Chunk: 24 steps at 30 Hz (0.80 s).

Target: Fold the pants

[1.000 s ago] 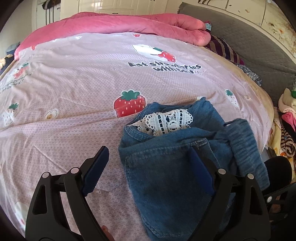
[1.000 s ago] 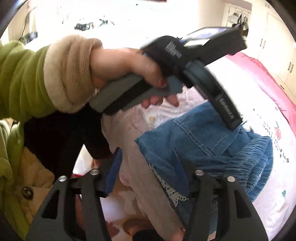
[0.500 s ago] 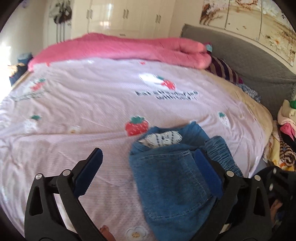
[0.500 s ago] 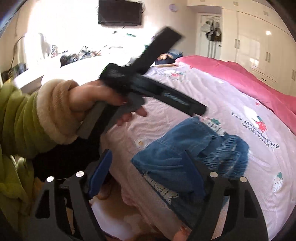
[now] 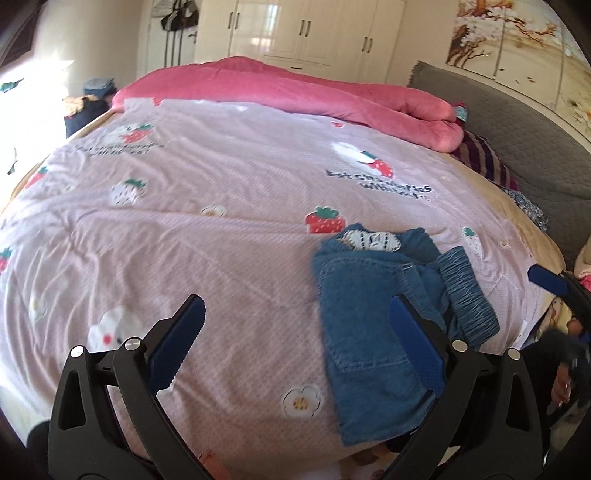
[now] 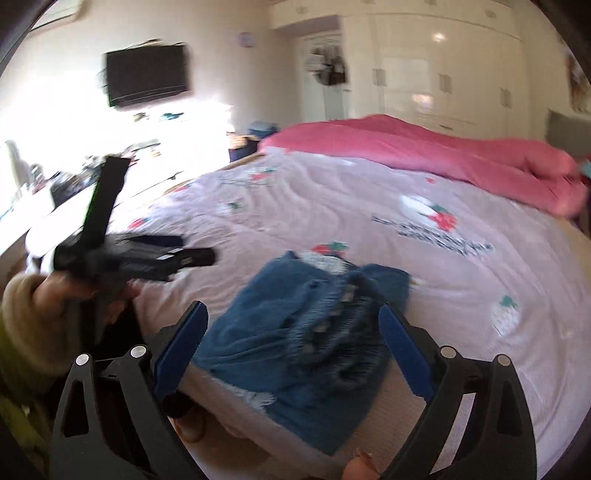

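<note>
Folded pants (image 5: pixel 373 314) (blue denim, w/ a white lace patch (image 5: pixel 371 240) showing at the far fold) lie on the pink strawberry-print bedspread (image 5: pixel 207 229), near the bed's near edge and toward the right side in the left wrist view. A gathered waistband (image 5: pixel 466 295) sits along the bundle's right side.

Left gripper (image 5: pixel 295 347): jaws wide apart, nothing clamped; they had just been opening, now at full spread. Its left blue pad (image 5: pixel 177 343) is over bare bedspread; the right pad overlaps the pants in the pic, but contact can't be told. Right gripper (image 6: pixel 291 350): jaws also wide apart and have just been opening; the pants (image 6: pixel 306 332) appear between the two pads, w/ neither pad pressing on the cloth. The right wrist pic is motion-blurred.

In the right wrist view the left gripper (image 6: pixel 136 254) shows at left, gripped by a hand (image 6: pixel 85 295) in a beige cuff and green sleeve. In the left wrist view one blue tip of the right gripper (image 5: pixel 548 280) shows at the far right edge.

Background: rolled pink blanket (image 5: pixel 295 92) along the far side of the bed, grey headboard (image 5: pixel 517 136) at right, white wardrobe (image 5: pixel 314 33) behind, wall TV (image 6: pixel 147 75) at left in the right wrist view.
</note>
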Available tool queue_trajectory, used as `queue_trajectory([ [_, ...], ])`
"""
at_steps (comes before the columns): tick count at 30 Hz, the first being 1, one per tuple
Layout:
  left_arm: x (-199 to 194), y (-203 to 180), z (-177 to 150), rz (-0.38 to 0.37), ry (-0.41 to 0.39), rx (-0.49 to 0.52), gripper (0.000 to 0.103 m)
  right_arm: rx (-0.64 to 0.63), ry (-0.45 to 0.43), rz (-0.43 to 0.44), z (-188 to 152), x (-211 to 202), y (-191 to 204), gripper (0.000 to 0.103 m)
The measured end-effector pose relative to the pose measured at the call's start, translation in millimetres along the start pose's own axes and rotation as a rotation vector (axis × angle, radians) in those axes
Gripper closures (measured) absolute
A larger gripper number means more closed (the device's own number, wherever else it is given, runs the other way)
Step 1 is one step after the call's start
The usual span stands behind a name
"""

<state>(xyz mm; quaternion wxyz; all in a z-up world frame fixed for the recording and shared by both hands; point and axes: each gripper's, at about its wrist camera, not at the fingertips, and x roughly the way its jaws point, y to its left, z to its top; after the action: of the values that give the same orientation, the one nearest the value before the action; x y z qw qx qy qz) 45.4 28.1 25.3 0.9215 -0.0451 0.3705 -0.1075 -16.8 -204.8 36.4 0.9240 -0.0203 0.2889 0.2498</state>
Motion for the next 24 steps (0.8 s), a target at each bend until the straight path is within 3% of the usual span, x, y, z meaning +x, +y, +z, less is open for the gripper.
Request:
queue_trajectory([
  [3, -1.2, 2.1, -6.4, 0.016, 0.004, -0.018, 0.01, 0.051, 0.015, -0.057, -3.0, 1.3, -11.2, 0.008],
  [9, 0.8, -1.4, -21.4, 0.024, 0.04, -0.005, 0.01, 0.15, 0.075, -0.088, -14.6, 10.4, -25.8, 0.008],
  [24, 14.3, -21.1, -32.5, 0.035, 0.077, 0.058, 0.01, 0.272, 0.127, -0.071, -13.8, 33.6, -32.5, 0.005],
])
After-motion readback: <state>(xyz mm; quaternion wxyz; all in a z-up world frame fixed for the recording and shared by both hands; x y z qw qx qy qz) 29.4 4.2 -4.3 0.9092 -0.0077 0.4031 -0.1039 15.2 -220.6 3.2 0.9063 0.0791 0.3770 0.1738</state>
